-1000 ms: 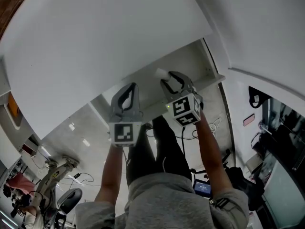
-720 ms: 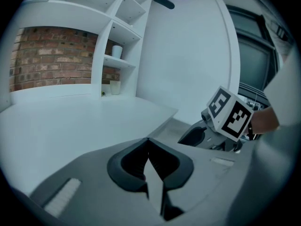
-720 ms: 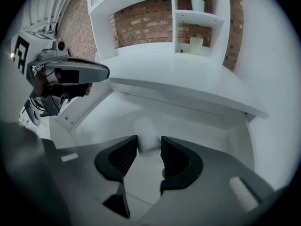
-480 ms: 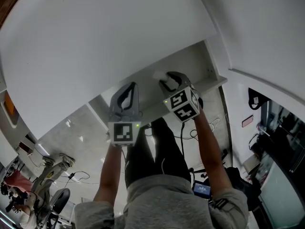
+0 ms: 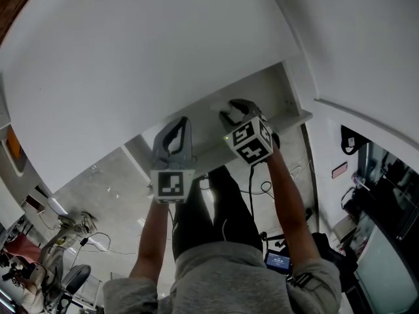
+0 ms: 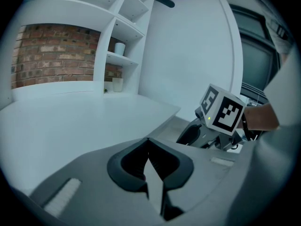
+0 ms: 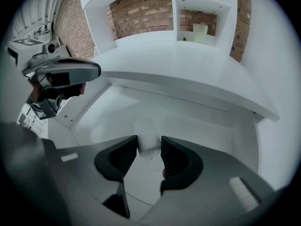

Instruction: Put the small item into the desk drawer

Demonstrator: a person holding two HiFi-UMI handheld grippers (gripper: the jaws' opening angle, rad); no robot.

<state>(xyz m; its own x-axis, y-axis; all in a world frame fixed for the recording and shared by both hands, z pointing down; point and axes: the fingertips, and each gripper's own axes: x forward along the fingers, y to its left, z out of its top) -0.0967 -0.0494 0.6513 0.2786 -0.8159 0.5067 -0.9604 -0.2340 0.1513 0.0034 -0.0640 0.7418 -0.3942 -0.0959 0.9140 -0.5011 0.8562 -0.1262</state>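
Right tongs (image 7: 149,145): jaws set fairly wide and closed on the small white rounded item (image 7: 145,130), with both ribbed pads against its lower part. The item hangs over the open white desk drawer (image 7: 188,114), above the bare drawer floor and not touching it. The tongs point steeply down into the drawer.

Left tongs (image 6: 148,142): jaws drawn together with nothing between them. They are held off to the side, near the front edge of the white table (image 6: 70,121).

Handling, as a judgement: the item looks light, since a tip-only hold carries it without sag. Its outline is soft and blurred, so the material cannot be told; it could be a pliant lump or a small capped container. The surface looks smooth and pale, so it may slip, and the ribbed pads help there. The hold across the narrow middle seems right. A modest squeeze should do, as more could deform it if it is soft. Nothing suggests it is fragile, but a low release would be the safer choice.

Counts:
- small white items: one
- open drawers: one, otherwise bare as far as can be seen
- tongs: two
- pale cups (image 7: 200,32) on the white wall shelves (image 6: 123,56): two, one per shelf level
- red brick wall (image 6: 51,55) behind the shelves
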